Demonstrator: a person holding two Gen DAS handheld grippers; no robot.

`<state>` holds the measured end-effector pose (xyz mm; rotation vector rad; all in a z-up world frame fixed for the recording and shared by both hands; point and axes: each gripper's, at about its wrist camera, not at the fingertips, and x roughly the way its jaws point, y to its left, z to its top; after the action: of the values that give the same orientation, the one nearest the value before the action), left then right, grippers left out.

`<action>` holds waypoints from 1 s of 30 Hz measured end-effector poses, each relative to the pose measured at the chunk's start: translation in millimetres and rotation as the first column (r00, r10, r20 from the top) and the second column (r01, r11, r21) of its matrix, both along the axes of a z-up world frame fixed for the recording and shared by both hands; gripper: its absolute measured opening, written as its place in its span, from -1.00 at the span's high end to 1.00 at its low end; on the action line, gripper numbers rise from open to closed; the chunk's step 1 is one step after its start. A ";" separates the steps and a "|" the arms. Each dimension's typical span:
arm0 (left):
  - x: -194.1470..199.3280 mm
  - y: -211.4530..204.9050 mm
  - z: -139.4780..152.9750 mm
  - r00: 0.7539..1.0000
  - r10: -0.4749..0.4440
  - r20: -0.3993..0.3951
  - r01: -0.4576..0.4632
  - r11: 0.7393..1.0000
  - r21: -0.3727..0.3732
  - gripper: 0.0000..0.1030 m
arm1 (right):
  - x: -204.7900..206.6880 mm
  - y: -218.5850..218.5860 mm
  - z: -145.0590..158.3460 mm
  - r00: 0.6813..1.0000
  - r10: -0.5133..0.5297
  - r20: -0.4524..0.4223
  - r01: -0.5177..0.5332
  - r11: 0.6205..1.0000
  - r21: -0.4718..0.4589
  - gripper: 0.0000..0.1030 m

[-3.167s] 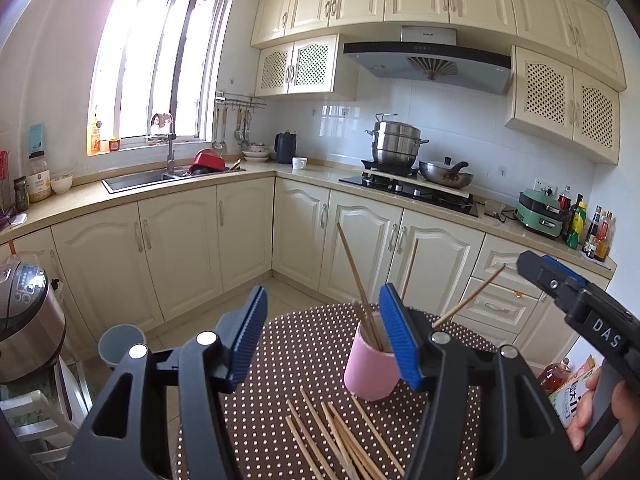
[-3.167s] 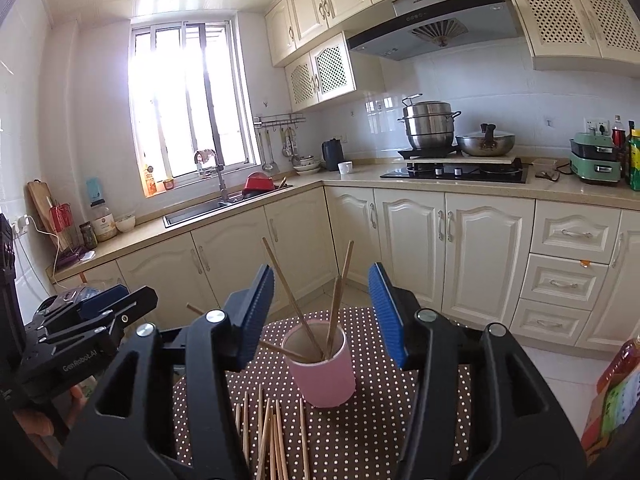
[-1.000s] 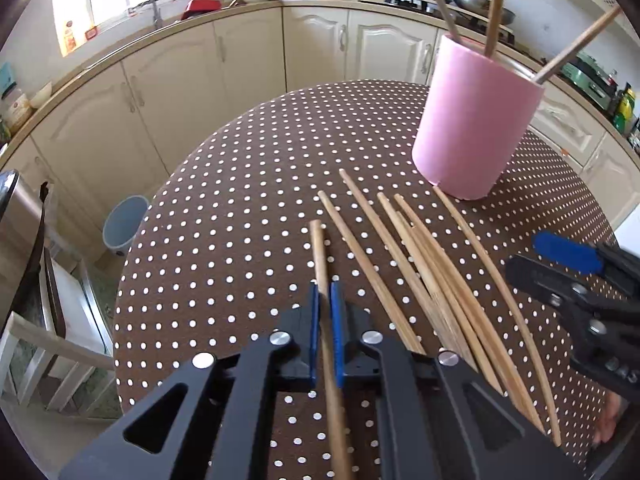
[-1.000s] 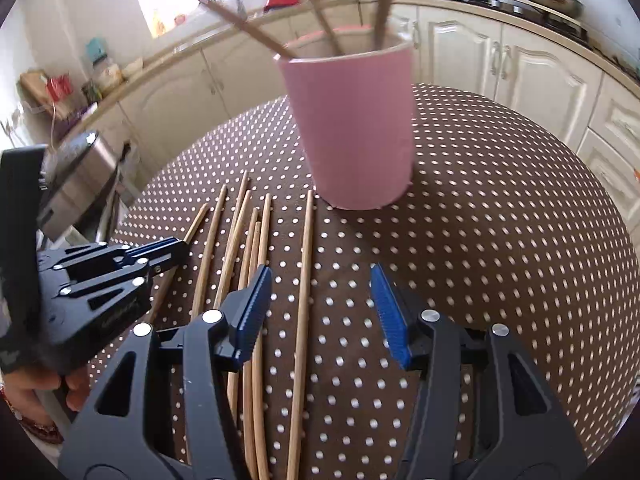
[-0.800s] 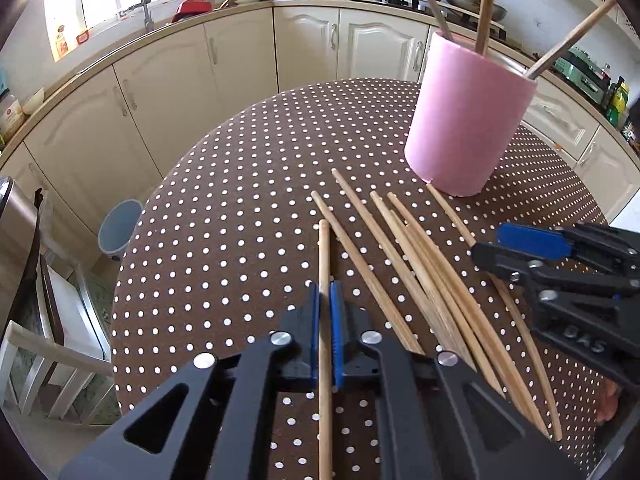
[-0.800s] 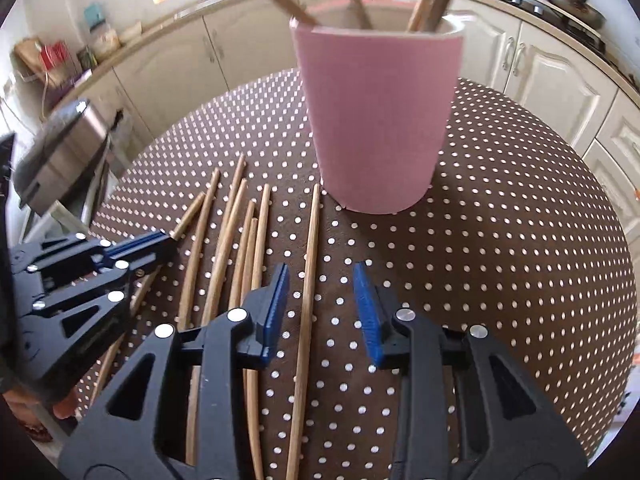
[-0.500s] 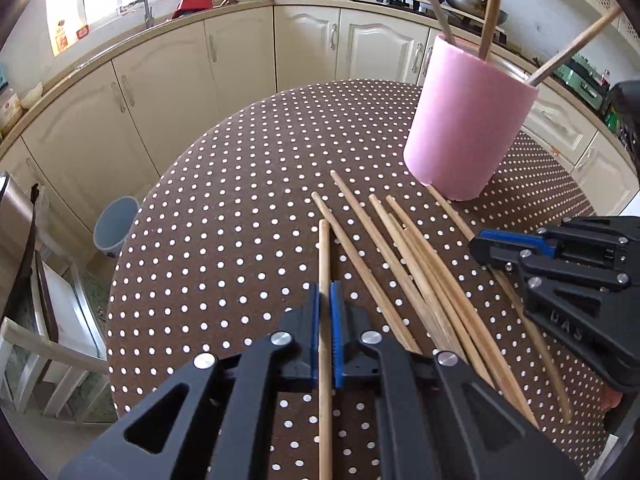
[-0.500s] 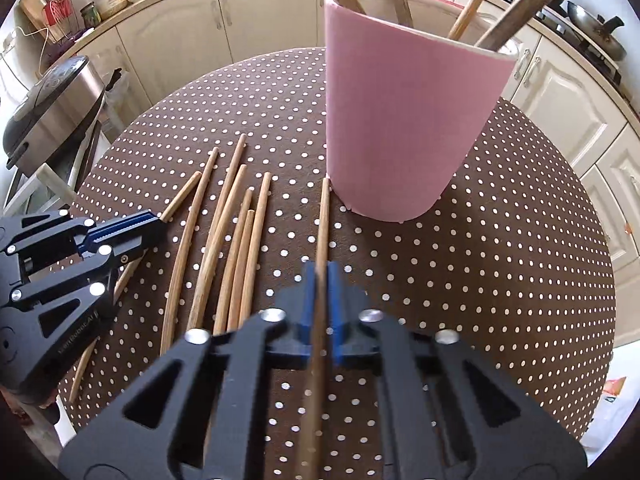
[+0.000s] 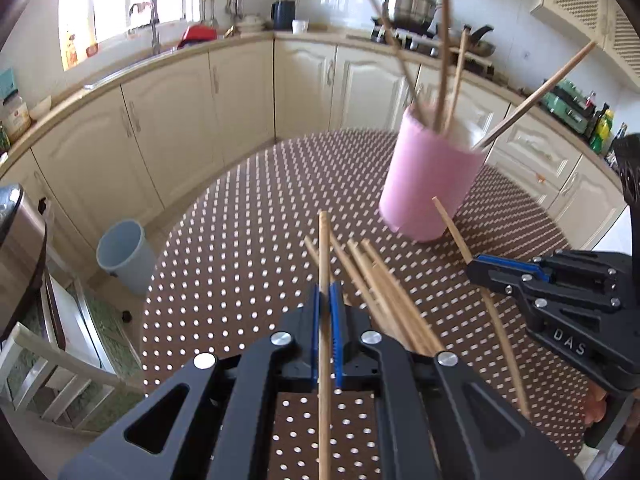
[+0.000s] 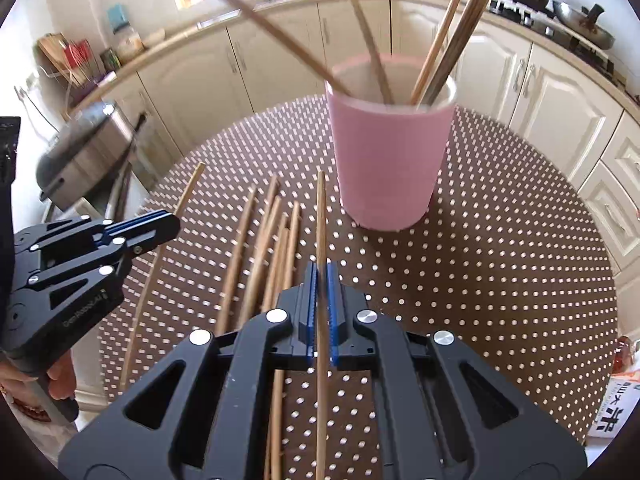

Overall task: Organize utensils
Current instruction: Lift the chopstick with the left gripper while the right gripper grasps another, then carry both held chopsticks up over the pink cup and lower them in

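Observation:
A pink cup (image 9: 430,184) (image 10: 390,160) stands on the brown polka-dot table (image 9: 256,248) with several chopsticks upright in it. Several loose wooden chopsticks (image 9: 380,292) (image 10: 260,248) lie on the table in front of the cup. My left gripper (image 9: 327,300) is shut on one chopstick (image 9: 323,248) and holds it raised off the table. My right gripper (image 10: 320,276) is shut on another chopstick (image 10: 321,216), also lifted, its tip near the cup's base. Each gripper shows in the other's view, the left (image 10: 160,226) and the right (image 9: 496,270).
Cream kitchen cabinets (image 9: 180,120) ring the table. A blue-grey bin (image 9: 124,256) stands on the floor to the left, beside a steel cooker (image 9: 16,248) and a white chair (image 9: 48,372). A printed package (image 10: 616,408) sits at the table's right edge.
Both grippers have lifted their chopsticks off the table and tilted upward, so the cup and counters now sit lower in view. The right gripper closed on its chopstick about half a second ago.

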<state>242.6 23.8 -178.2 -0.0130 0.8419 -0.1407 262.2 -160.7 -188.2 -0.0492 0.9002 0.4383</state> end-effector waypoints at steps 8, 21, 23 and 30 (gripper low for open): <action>-31.7 -7.3 49.2 0.992 -0.035 0.121 0.041 0.998 -0.050 0.89 | -38.3 -31.2 56.9 0.988 -0.032 0.149 0.014 0.993 0.121 0.90; -65.7 -30.5 116.3 0.947 -0.046 0.317 0.081 0.992 -0.097 0.89 | -82.1 -45.7 115.2 0.944 -0.087 0.318 0.029 0.982 0.185 0.90; -67.5 -35.9 124.1 0.940 -0.051 0.337 0.087 0.992 -0.094 0.89 | -84.1 -49.0 120.3 0.938 -0.096 0.333 0.033 0.981 0.191 0.90; -65.0 -55.5 148.8 0.913 -0.064 0.402 0.107 0.991 -0.084 0.89 | -86.2 -53.5 134.8 0.914 -0.130 0.384 0.046 0.975 0.219 0.89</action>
<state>177.6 -31.7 -29.4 -0.0444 0.4249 -0.2607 176.0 -214.2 -53.5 0.0911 0.4511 0.4156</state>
